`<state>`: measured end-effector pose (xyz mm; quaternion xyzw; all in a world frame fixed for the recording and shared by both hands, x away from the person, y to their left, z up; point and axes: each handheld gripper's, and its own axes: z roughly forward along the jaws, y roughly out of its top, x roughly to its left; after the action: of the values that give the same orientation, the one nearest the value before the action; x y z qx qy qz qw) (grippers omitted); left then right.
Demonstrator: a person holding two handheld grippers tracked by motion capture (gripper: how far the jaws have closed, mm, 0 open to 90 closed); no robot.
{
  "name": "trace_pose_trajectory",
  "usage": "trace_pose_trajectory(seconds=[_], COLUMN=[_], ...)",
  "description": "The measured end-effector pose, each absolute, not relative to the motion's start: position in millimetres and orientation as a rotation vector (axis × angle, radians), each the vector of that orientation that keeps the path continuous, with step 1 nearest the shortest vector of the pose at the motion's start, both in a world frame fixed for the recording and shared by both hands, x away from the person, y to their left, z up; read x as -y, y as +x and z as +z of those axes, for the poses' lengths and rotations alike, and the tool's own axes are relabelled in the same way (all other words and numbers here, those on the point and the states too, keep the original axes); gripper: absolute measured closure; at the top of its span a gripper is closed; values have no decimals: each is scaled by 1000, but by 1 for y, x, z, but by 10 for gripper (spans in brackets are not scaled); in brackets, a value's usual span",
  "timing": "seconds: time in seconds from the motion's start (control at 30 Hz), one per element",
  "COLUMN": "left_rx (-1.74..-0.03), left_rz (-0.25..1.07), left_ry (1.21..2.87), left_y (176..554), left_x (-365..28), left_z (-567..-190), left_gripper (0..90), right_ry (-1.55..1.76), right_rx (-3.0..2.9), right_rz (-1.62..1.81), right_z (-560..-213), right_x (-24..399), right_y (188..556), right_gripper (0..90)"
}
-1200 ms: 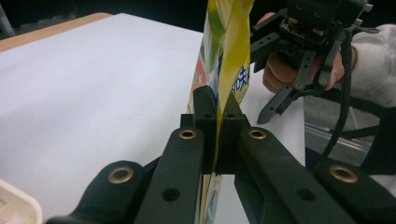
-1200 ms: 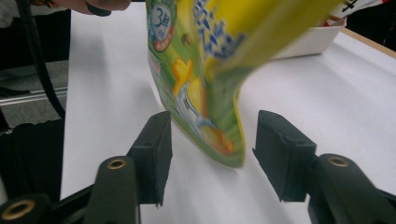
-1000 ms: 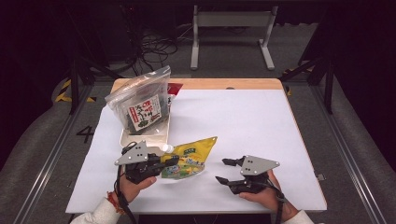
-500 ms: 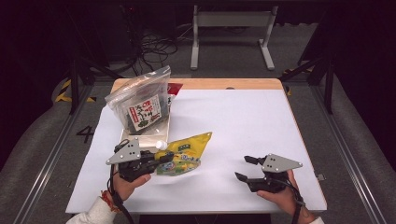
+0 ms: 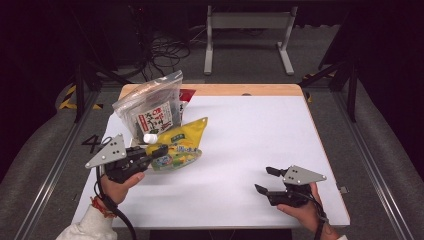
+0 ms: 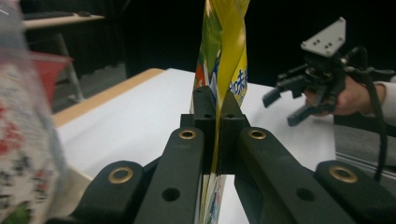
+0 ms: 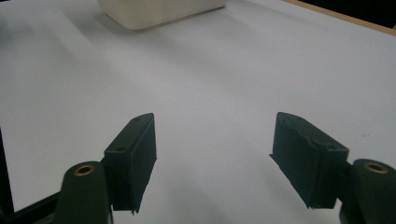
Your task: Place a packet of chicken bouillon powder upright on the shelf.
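Yellow snack pouch [image 5: 181, 145] clamped at 1 edge by the left gripper [image 5: 150, 155].
Pouch should be raised squarely, clearing the clear zip bag [image 5: 150, 107]; right gripper [image 5: 265, 181], just opened, holds nothing.

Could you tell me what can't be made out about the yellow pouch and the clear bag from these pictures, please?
- Yellow pouch: print too small in the high view; left gripper covers its lower part in the left gripper view.
- Clear bag: blurred and cut off by the left gripper view's edge.
- Red item: mostly hidden behind the bag.
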<state>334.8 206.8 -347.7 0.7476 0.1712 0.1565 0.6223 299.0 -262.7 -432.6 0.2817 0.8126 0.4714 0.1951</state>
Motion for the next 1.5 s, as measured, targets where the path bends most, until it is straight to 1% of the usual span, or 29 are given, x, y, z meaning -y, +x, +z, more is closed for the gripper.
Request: trace_pose_trajectory(seconds=[0.13, 0.3, 0.47, 0.6, 0.97, 1.13, 1.27, 1.37, 1.5], left_rx=[-410, -453, -476, -481, -511, -524, -511, -497, -501], left_rz=[383, 404, 433, 407, 403, 388, 333, 320, 323], left_ry=[1698, 1690, 1700, 1689, 1734, 1724, 1689, 1693, 1751], left_y=[343, 357, 364, 370, 372, 372, 375, 376, 378], left_x=[-221, -235, -241, -249, -255, -258, -262, -263, -257], left_z=[-341, -342, -344, -348, -358, -361, -363, -363, -365], left_gripper=[900, 900, 900, 900, 899, 899, 899, 899, 899], right_ry=[797, 805, 803, 803, 804, 806, 803, 804, 805], right_rx=[-2270, -2270, -2279, -2278, -2285, -2287, -2287, -2291, -2295], right_rz=[1327, 1329, 1320, 1325, 1323, 1318, 1324, 1320, 1319], right_z=[-432, -434, -436, -435, -437, -437, -437, -437, -438], right_x=[263, 263, 262, 262, 261, 261, 261, 261, 260], right_y=[299, 301, 301, 302, 303, 303, 303, 303, 303], right_gripper=[304, 303, 300, 297, 293, 292, 291, 291, 289])
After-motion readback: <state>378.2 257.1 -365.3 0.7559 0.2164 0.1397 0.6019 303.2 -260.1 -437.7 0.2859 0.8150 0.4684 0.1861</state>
